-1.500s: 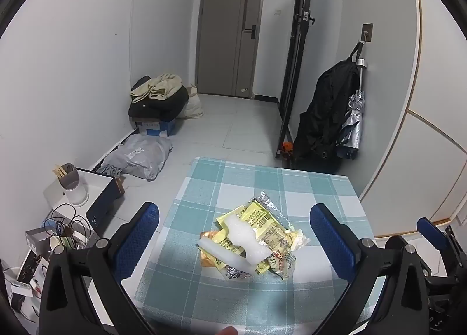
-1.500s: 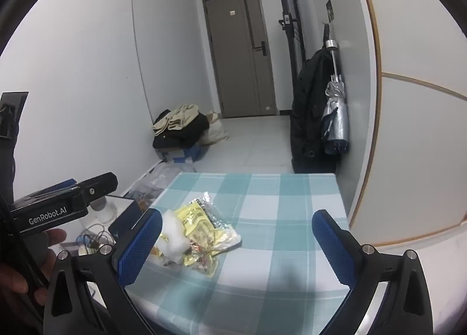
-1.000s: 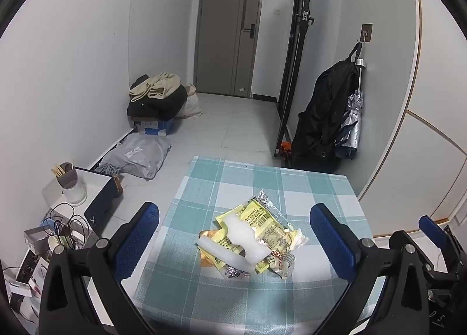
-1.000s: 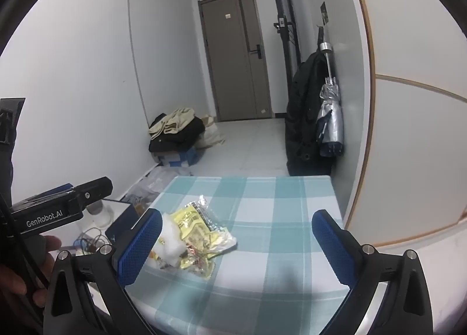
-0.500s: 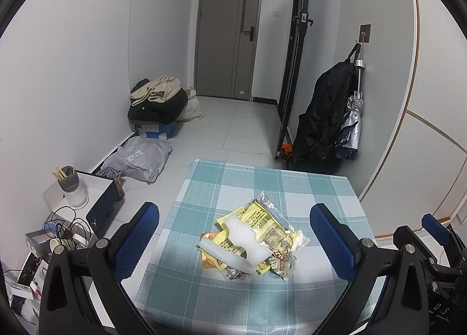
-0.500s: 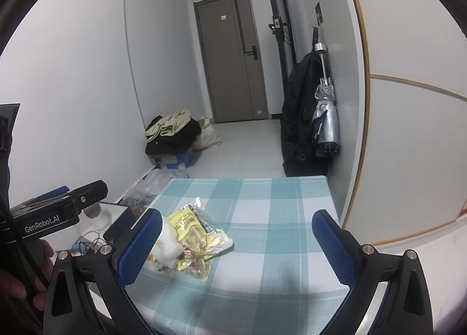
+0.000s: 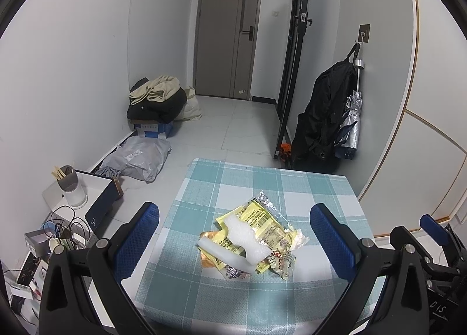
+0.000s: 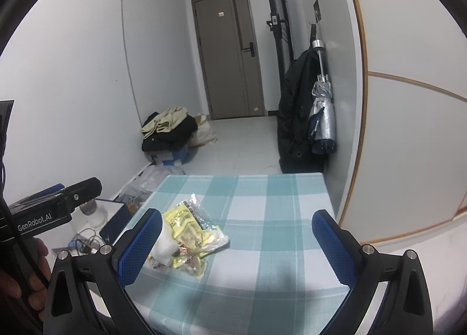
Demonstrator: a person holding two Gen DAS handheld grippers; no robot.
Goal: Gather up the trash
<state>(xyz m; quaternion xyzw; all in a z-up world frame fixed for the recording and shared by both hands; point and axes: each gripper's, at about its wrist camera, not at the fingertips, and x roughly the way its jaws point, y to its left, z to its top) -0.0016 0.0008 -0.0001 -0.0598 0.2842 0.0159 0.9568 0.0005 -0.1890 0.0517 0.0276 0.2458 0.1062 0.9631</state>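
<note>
A heap of trash lies on the teal checked tablecloth (image 7: 262,189): yellow foil snack wrappers (image 7: 262,225) with a white foam piece (image 7: 238,244) across them. In the right wrist view the same wrappers (image 8: 189,227) sit left of centre on the cloth (image 8: 277,212). My left gripper (image 7: 233,235) hangs open above the near side of the heap, one blue pad on each side, nothing held. My right gripper (image 8: 236,241) is open too, to the right of the heap, and its left finger covers part of the foam.
Off the table's left edge stands a low stand with a white cup (image 7: 71,189), a dark box and cables. Grey bags (image 7: 137,157) and a clothes pile (image 7: 156,101) lie on the floor. A black coat and folded umbrella (image 7: 350,119) hang on the right wall. A hand (image 8: 26,270) holds the left gripper's handle.
Both wrist views have drifted slightly; the right one has pulled back and risen a little, so the heap looks lower and smaller. The trash has not moved and both grippers stay open.
</note>
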